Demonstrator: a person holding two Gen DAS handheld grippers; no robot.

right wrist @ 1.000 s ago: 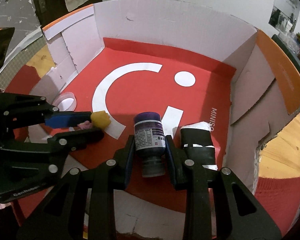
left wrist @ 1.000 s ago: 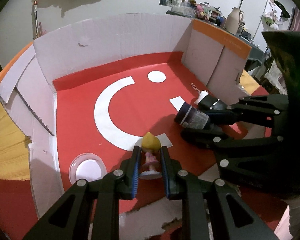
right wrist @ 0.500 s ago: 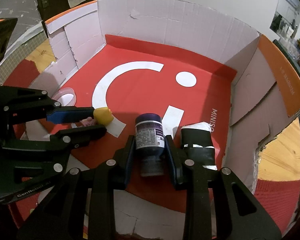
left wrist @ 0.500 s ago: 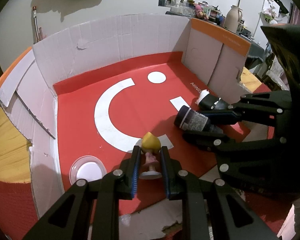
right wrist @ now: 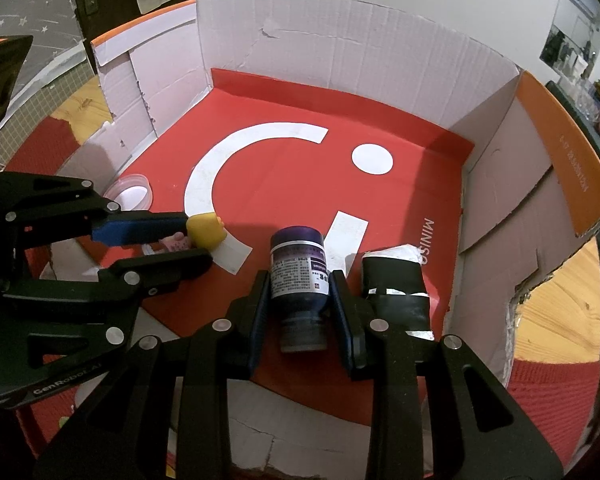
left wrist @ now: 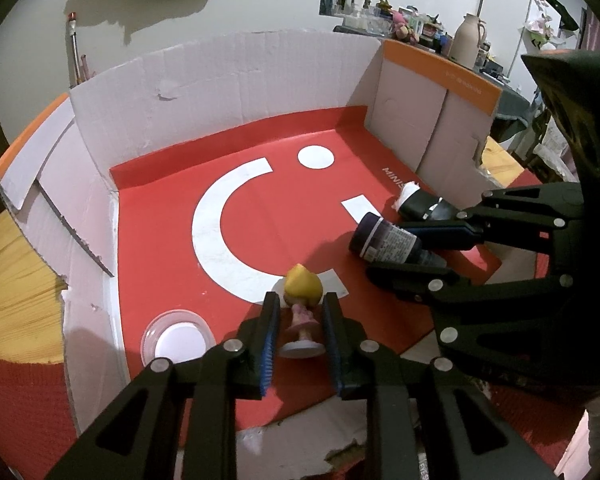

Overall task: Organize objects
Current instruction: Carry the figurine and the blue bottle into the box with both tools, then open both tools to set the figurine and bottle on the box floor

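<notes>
At far left on the red floor of the white cardboard box [left wrist: 220,92] sits a clear round plastic lid [left wrist: 177,339]. The left gripper [left wrist: 300,322] reaches in low, jaws clamped on a small yellow-haired pink figurine [left wrist: 302,300]. Right of it, the right gripper [right wrist: 299,294] grips a dark purple labelled bottle [right wrist: 299,268], tilted base-forward. Only the right wrist view shows the black-and-white wrapped roll [right wrist: 394,284] fully, just beside the bottle.

I see my left claw [left wrist: 300,330] as matte black angular linkage arms with triangular cutouts, silver round screws at the joints and ribbed blue pads [left wrist: 269,344]. My right claw [right wrist: 300,304] matches it; the left claw's body carries white "GenRobot.AI" lettering.
</notes>
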